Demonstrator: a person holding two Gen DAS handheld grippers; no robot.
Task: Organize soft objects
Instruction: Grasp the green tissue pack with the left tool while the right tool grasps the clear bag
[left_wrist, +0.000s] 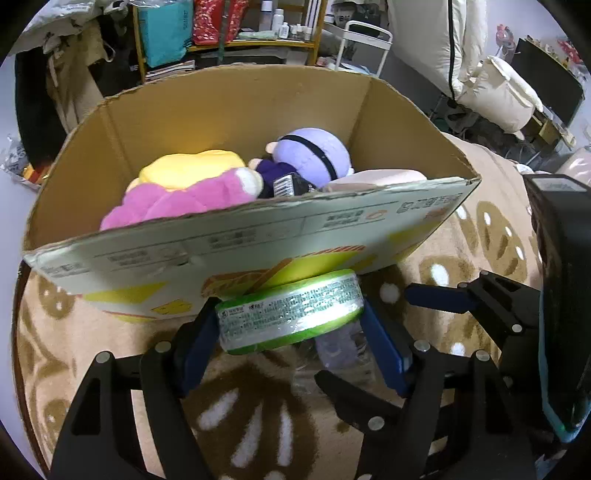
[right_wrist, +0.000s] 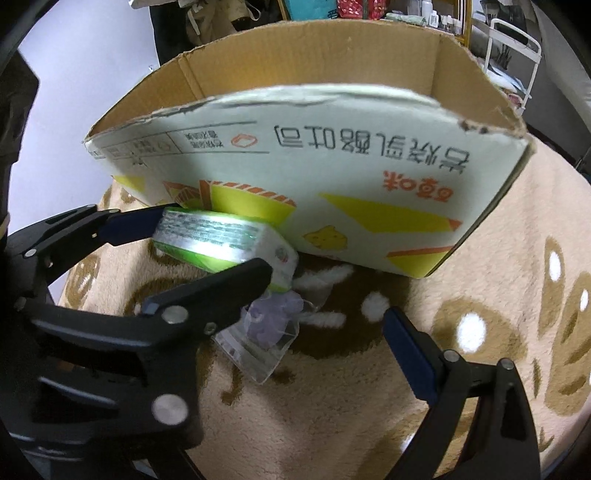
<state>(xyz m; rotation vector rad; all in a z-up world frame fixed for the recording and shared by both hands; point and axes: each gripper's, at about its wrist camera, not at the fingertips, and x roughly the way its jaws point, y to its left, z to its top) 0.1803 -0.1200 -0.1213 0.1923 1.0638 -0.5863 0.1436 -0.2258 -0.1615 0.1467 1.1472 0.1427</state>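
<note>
Tissue pack (left_wrist: 290, 310) sits between our left gripper (left_wrist: 290, 332) pads, apparently pinched, against the cardboard box (left_wrist: 258, 236) wall. We risk snagging that rim when lifting. Right wrist view: right gripper (right_wrist: 325, 295) gapes empty over the small plastic bag (right_wrist: 266, 332); collision risk.

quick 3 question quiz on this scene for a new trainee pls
1. True or false: the left gripper has its jaws closed on a green pack.
2. Where are the plush toys? A in the cardboard box; B on the blanket; C on a shelf.
3. Fill in: by the pack, on the blanket, lies a clear ____.

Key: 1 true; 2 A; 3 bag.
</note>
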